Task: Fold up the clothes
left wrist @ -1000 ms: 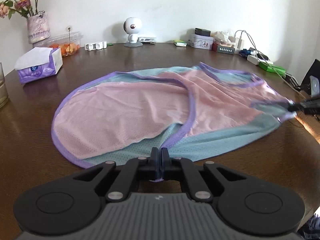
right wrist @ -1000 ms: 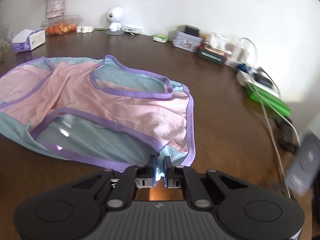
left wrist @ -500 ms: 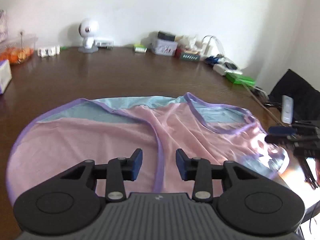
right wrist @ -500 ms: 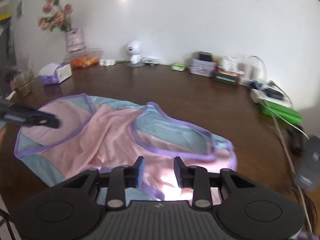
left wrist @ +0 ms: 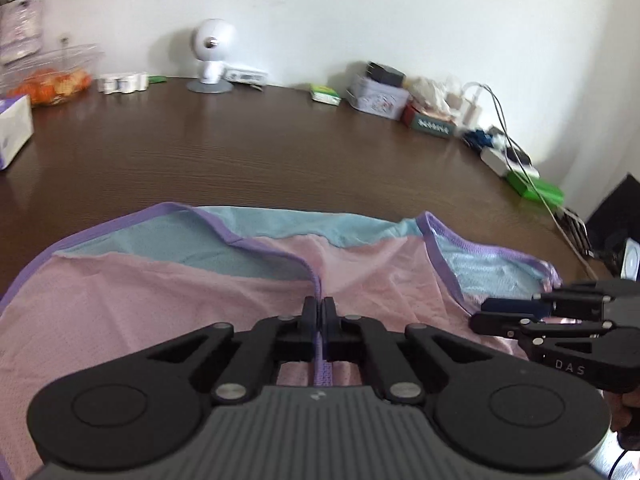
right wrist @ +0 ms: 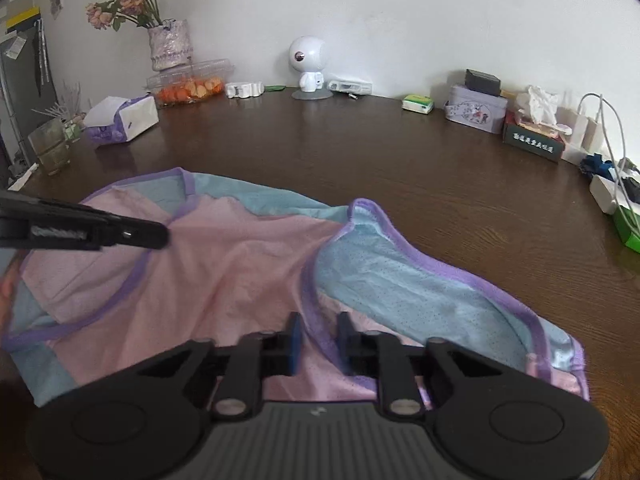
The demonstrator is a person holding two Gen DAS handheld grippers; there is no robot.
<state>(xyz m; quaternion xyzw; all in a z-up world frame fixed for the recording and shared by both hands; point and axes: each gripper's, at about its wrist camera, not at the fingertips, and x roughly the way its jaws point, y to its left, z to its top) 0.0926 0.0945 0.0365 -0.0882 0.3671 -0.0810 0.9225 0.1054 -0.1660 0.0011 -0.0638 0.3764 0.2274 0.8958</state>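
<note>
A pink and light-blue mesh garment [left wrist: 160, 300] with purple trim lies spread on the dark wooden table [left wrist: 280, 160]. My left gripper [left wrist: 319, 308] is shut on a purple hem running down the garment's middle. In the right wrist view it [right wrist: 160, 234] reaches in from the left over the pink cloth [right wrist: 240, 264]. My right gripper [right wrist: 319, 330] is over the garment's near edge. Its jaws are closing with a purple hem between them, and the pads still stand apart from it. The left wrist view shows the right gripper [left wrist: 480, 316] at the garment's right side.
Along the table's far edge stand a vase of flowers [right wrist: 170, 48], a clear fruit box [right wrist: 188, 84], a tissue pack [right wrist: 124, 118], a white robot-shaped camera [right wrist: 306, 64], tins and boxes [right wrist: 476, 112], and a power strip with cables [right wrist: 608, 184]. Bare wood lies beyond the garment.
A second ago both grippers were shut on the garment's near edge. They opened and moved onto the cloth. Now the left has shut on the middle hem and the right's jaws have narrowed.
</note>
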